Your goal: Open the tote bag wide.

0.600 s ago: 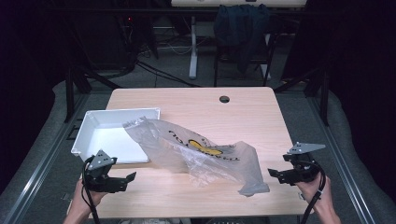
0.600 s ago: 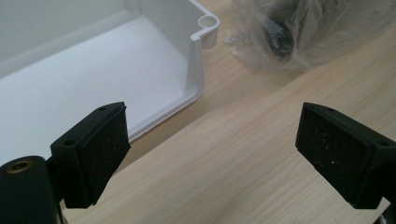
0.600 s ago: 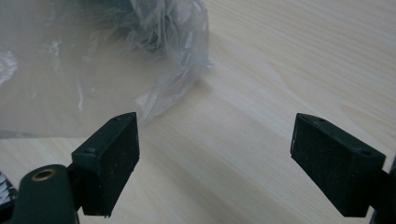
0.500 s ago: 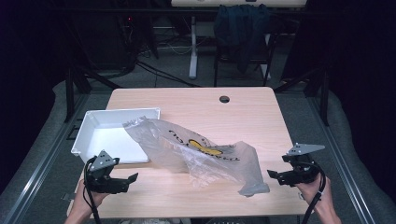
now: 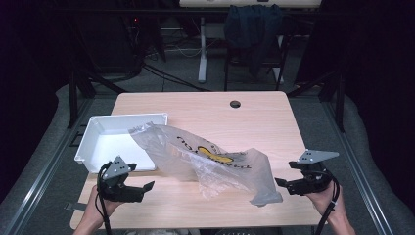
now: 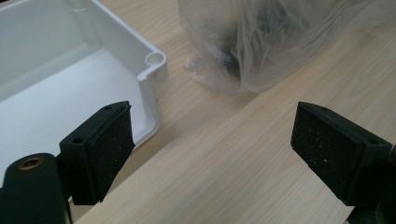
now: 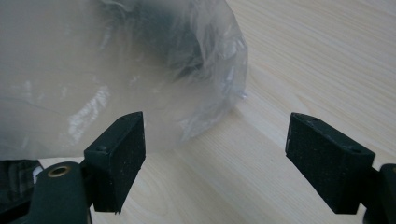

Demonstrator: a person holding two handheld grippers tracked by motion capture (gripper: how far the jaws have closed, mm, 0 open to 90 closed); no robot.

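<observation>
Currently we hold left gripper (image 5: 147, 186) and right gripper (image 5: 280, 182) agape; plastic bag (image 5: 215, 159), at 12 o'clock, may slip.

The left gripper (image 6: 212, 149) hangs with jaws wide apart over the pale wooden table (image 6: 243, 158); a white plastic tray's corner (image 6: 154, 70) lies just beside a crumpled clear plastic bag (image 6: 271, 42).

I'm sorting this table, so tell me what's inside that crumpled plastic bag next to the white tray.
Through the plastic bag only dark, blurry shapes show, plus yellow and black print on its skin. The film hides what they are.
</observation>
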